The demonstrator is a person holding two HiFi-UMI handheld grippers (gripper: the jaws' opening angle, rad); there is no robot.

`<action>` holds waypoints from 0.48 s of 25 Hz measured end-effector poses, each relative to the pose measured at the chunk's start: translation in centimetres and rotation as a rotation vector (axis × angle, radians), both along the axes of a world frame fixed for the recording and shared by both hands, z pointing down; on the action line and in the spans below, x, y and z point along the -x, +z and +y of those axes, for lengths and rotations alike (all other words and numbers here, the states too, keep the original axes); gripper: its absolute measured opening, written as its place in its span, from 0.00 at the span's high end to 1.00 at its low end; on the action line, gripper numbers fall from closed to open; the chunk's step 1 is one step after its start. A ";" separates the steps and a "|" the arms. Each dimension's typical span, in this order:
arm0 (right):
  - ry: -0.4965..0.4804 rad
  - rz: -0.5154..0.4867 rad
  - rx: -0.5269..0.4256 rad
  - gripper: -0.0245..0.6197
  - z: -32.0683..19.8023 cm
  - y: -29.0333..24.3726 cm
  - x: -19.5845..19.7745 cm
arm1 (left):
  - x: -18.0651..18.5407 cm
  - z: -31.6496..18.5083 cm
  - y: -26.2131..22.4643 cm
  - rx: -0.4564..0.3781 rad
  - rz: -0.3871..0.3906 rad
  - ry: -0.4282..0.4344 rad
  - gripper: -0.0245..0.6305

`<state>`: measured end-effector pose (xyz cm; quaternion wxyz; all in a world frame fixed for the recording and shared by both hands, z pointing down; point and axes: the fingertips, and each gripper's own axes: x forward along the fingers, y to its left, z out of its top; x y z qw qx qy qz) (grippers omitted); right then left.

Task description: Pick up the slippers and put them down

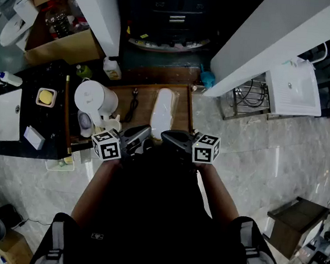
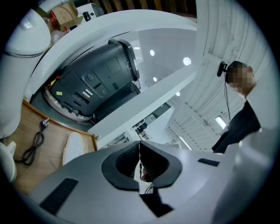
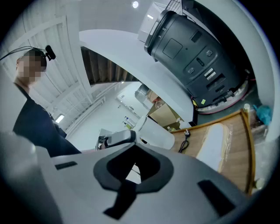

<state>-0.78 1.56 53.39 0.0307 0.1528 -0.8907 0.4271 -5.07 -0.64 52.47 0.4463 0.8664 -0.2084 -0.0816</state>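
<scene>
Black pads on both sets of jaws are pressed together with nothing in them; the left gripper and right gripper sit side by side close to the person, tips nearly meeting. So I'd call this the very start, nothing grabbed yet. The slippers, white and seemingly in clear wrap, lie on a wooden tray at 12 o'clock just beyond the tips in the head view, not touching them. A black cable lies at their 9 o'clock. Next move probably needs the jaws spread, tipped down and pushed forward.
</scene>
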 end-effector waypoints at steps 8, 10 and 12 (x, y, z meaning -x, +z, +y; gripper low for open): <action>-0.003 0.006 0.001 0.95 0.0 0.1 0.4 | 0.5 -0.1 0.0 -0.002 -0.002 -0.005 0.94; -0.006 0.007 0.001 0.95 0.0 0.1 0.5 | 0.6 -0.1 0.0 -0.001 0.002 -0.006 0.94; -0.011 0.007 0.002 0.95 0.0 0.1 0.7 | 0.7 0.0 0.0 -0.001 0.004 -0.007 0.94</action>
